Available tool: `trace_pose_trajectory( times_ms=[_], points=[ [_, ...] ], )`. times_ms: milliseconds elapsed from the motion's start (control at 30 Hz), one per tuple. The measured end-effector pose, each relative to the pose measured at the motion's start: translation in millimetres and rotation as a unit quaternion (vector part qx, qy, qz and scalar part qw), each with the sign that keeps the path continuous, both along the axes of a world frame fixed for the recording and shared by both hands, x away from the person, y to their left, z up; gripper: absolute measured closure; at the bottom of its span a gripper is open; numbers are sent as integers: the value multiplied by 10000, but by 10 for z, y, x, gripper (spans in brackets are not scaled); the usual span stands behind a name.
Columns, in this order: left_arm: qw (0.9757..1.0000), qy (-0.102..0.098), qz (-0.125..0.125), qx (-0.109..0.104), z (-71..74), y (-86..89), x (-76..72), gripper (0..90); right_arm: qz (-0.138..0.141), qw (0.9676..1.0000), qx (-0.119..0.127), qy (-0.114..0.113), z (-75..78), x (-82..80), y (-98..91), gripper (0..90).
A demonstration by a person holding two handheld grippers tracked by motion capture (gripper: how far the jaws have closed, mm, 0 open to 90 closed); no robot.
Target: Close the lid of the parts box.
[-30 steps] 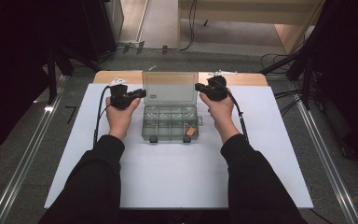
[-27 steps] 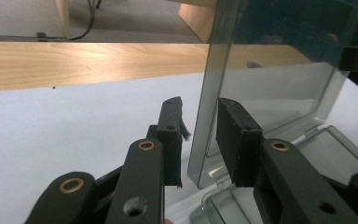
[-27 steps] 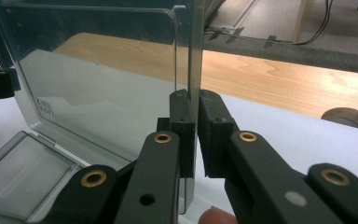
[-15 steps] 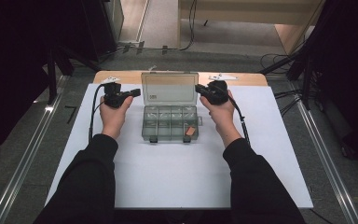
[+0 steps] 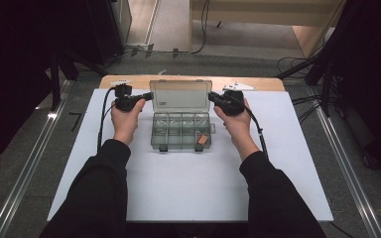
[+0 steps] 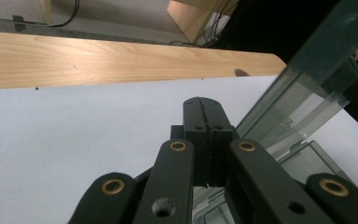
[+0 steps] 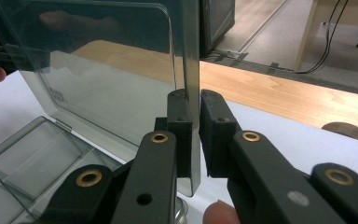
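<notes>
Two grippers are at work on one clear plastic compartment box (image 5: 181,130), which sits on the white surface (image 5: 188,188) near the middle of its far edge. The lid (image 5: 180,96) stands raised and roughly upright along the box's far side. The compartments look bare apart from one small orange-brown item (image 5: 204,140) in the near right compartment; what it is cannot be made out.

Left gripper (image 5: 148,96): held level in the person's left hand (image 5: 125,119), tip pointing at the lid's left edge. In the left gripper view its jaws are pressed together with nothing between them, and the lid (image 6: 307,88) passes just to the right of the tip. Contact with the lid cannot be confirmed.

Right gripper (image 5: 213,97): held in the right hand (image 5: 236,124) at the lid's right edge. In the right gripper view the lid's edge (image 7: 192,93) runs between the two pads. The left pad lies against the plastic; a narrow gap shows on the other side, so a firm clamp cannot be confirmed. The jaws have just been easing apart slightly with the lid between them.

A strip of bare wood (image 5: 129,82) shows along the far edge, beyond the white cover.
</notes>
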State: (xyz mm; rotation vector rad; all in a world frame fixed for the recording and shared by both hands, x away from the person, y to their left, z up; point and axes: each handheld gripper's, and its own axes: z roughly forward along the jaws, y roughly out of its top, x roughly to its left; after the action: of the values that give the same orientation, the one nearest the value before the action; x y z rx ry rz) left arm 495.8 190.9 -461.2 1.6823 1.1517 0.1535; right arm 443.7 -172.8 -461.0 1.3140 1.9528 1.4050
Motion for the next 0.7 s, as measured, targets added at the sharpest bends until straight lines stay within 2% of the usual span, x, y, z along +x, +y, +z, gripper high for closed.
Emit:
trace_pose_trajectory(
  times_ms=[67, 167, 400, 533, 700],
  points=[
    [10000, 30, -17, -65, -1, 13, 2, 900, 26, 10000, 72, 11, -9, -6, -14, 808],
    [10000, 41, -40, -67, 5, 15, -7, 900, 51, 10000, 62, 16, -3, -26, -14, 805],
    [9999, 24, -63, -119, 2, 26, -33, 900, 153, 9996, 234, 109, -15, -81, -48, 757],
    [9998, 5, -93, -152, -4, 30, -39, 900, 340, 9990, 206, 205, -51, -109, -78, 705],
    [9998, -28, -149, -128, 1, 34, -44, 900, 559, 9979, 267, 175, -98, -160, -182, 660]
  ],
)
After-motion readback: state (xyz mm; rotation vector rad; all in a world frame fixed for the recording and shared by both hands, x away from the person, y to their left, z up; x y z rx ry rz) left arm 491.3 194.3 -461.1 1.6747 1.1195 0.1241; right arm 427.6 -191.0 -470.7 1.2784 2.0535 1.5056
